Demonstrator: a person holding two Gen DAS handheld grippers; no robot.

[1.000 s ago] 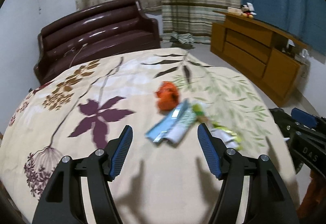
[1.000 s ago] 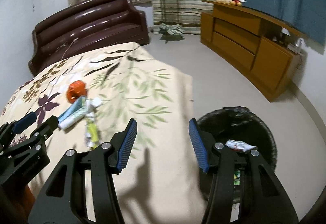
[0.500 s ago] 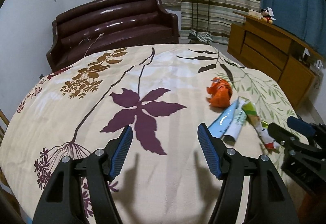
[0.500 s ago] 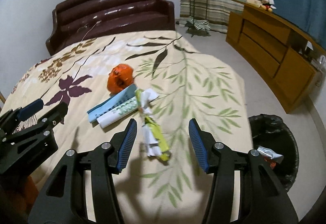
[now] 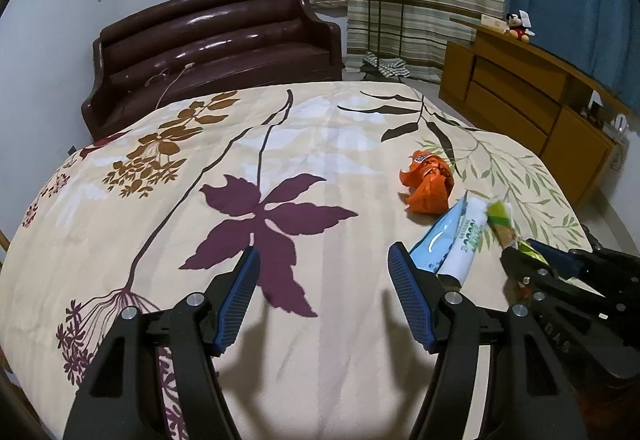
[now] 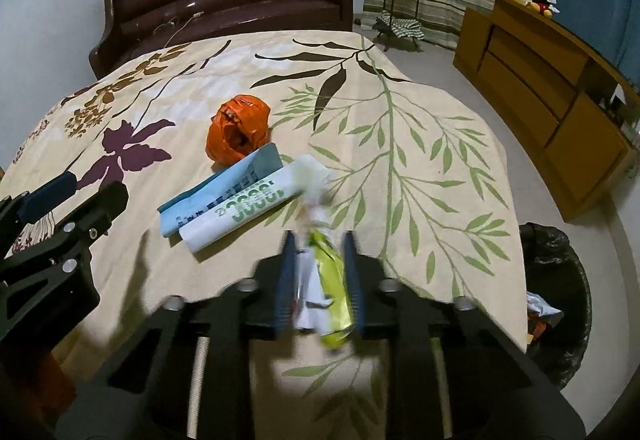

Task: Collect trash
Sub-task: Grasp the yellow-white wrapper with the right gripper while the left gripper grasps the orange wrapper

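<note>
Trash lies on the floral bedspread [image 5: 132,224]: a crumpled orange wrapper [image 6: 238,133], a blue packet [image 6: 224,187], a white packet with green print [image 6: 248,207] and a green and white wrapper [image 6: 324,280]. My right gripper [image 6: 319,240] is closing on the green and white wrapper, its pads pressing both sides. From the left wrist view, the right gripper [image 5: 524,254] grips that wrapper [image 5: 504,220] just right of the packets [image 5: 438,236]. My left gripper [image 5: 324,252] hovers open over the purple flower print, left of the trash, holding nothing.
A black-lined trash bin [image 6: 576,320] with some litter stands on the floor past the bed's right edge. A dark brown sofa [image 5: 224,39] is behind the bed. A wooden cabinet [image 5: 520,99] runs along the right wall.
The right gripper moved from near the bin over the bed onto the green and white wrapper and closed on it. The left gripper swung left off the trash, then held still.
</note>
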